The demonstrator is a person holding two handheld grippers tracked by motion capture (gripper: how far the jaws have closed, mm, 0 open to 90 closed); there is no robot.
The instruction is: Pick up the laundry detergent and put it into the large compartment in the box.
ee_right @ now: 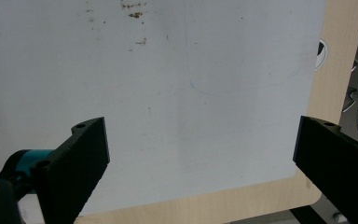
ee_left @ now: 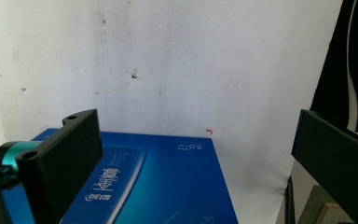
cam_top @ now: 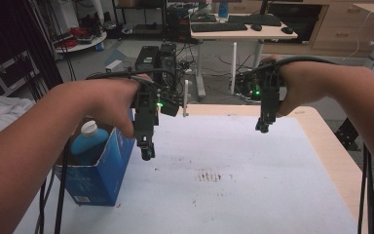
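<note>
- High view: nearest the camera, the person's left forearm (cam_top: pixel 24 156) crosses the lower left corner, and the right forearm (cam_top: pixel 355 97) comes in from the right edge.
- High view: left gripper (cam_top: pixel 147 155) held in the air, pointing down, just right of the blue box (cam_top: pixel 100 168); it touches nothing there.
- High view: the blue box stands open-topped near the left edge of the white mat (cam_top: pixel 233 170); a blue bottle with a white cap (cam_top: pixel 88 139) stands inside it, upright.
- High view: right gripper (cam_top: pixel 264 127) hangs over the far right part of the mat, well apart from the box. The mat covers a light wooden table (cam_top: pixel 331 146); brownish stains (cam_top: pixel 209 175) mark the mat near its middle.
- Left gripper view: both black jaws spread wide with nothing between them. A printed face of the blue box (ee_left: pixel 168 182) lies below, towards the left jaw; the white mat (ee_left: pixel 191 65) lies beyond it.
- Right gripper view: jaws wide apart as well, gripping nothing. Below is the white mat (ee_right: pixel 191 93) with its rounded corner; the wooden table (ee_right: pixel 223 203) shows along the edge. Small brown specks (ee_right: pixel 135 14) sit near the top.
</note>
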